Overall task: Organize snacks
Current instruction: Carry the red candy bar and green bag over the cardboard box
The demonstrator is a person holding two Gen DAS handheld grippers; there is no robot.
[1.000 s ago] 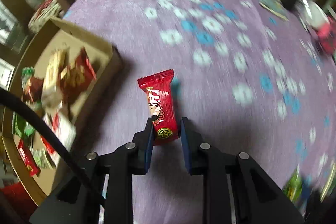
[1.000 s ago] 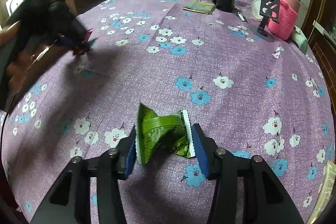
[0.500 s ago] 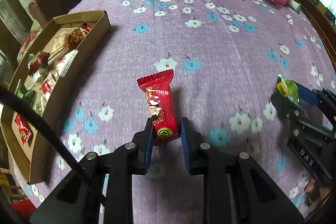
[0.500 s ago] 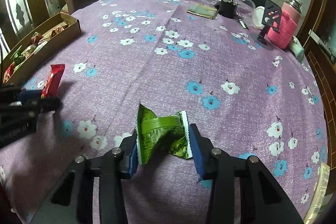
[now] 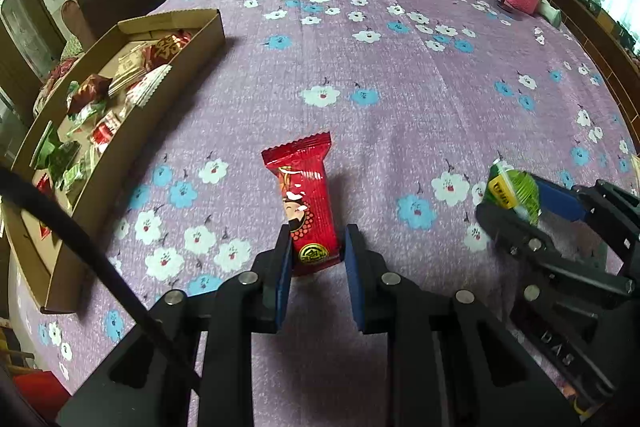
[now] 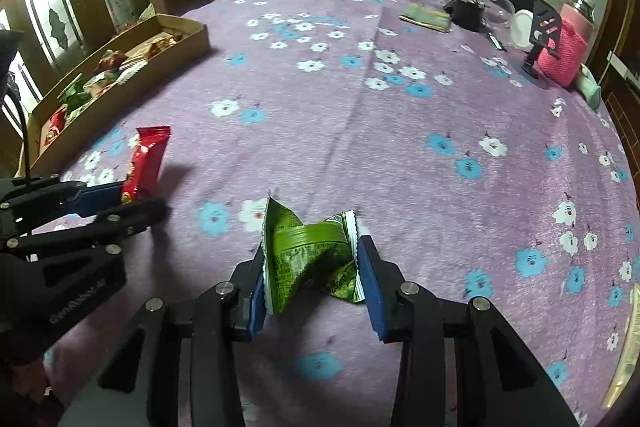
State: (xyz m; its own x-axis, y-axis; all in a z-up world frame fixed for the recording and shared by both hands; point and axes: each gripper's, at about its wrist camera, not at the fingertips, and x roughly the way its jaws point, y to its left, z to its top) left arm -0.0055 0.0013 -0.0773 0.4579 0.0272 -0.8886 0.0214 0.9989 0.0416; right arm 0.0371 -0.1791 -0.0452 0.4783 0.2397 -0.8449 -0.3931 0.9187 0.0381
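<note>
**Two wrappers in hand, both grips thin**

My left tool [image 5: 316, 259] is clamped on the bottom end of a red snack bar [image 5: 306, 203], which stands up over the purple flowered desk [image 5: 400, 67]. My right tool [image 6: 312, 279] is pinched on a crumpled green snack packet [image 6: 308, 251], its jaws just settled against the foil. The cardboard box [image 5: 132, 131] of sorted snacks sits off to my left, near the desk edge. The red bar could swing or slip out, held only by its tail. The slick, folded green packet might squirm free, or drop short against the box wall.
</note>
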